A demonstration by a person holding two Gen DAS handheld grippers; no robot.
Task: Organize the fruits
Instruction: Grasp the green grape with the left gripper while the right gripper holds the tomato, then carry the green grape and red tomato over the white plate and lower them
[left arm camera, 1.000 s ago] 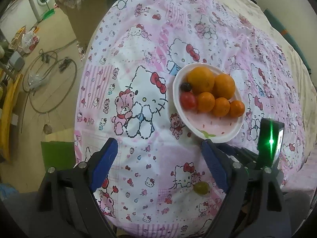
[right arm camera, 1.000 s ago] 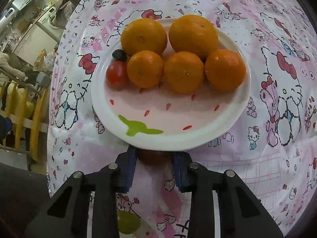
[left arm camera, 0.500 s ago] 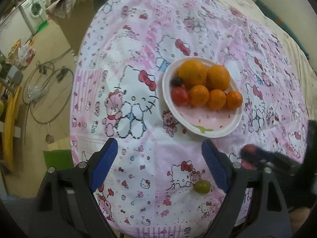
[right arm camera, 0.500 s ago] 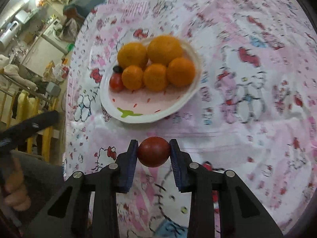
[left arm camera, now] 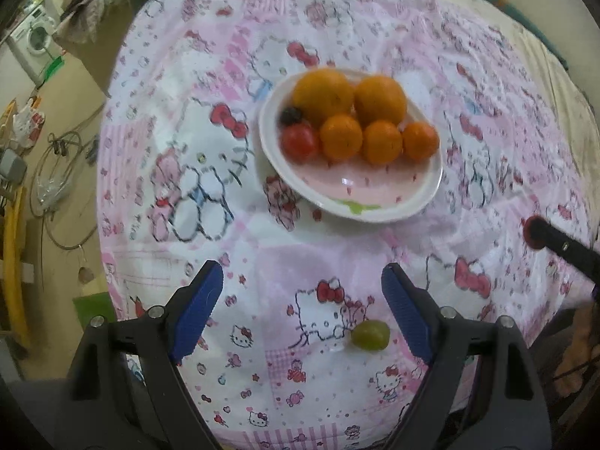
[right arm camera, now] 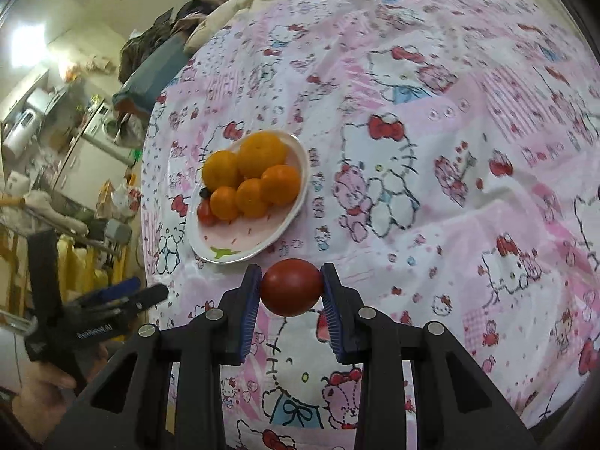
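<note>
Pink patterned cloth [left arm camera: 337, 22] covers the whole round table, its printed cats and bears running to a curved edge that drops off to bare floor on the left of the plate [left arm camera: 427, 195]; on the far and right sides of the plate wide stretches of cloth lie open with nothing standing on them. That white oval plate sits a little past the middle of the table and serves as the landmark: its far half is packed with two big oranges [left arm camera: 322, 92] at the back, three smaller oranges [left arm camera: 341, 137] in a row before them, a red cherry tomato [left arm camera: 299, 141] at the left end and a small dark berry [left arm camera: 290, 115] just behind that tomato, while its near half is bare. Near the table's near edge, well apart from the plate, a green grape [left arm camera: 370, 334] lies alone on the cloth. The left gripper [left arm camera: 302, 309] hangs above that stretch with its blue pads spread wide and nothing between them, the grape just inside its right finger. The right gripper [right arm camera: 290, 292] is clamped on a dark red tomato [right arm camera: 291, 287], held in the air on the near side of the plate's rim.
</note>
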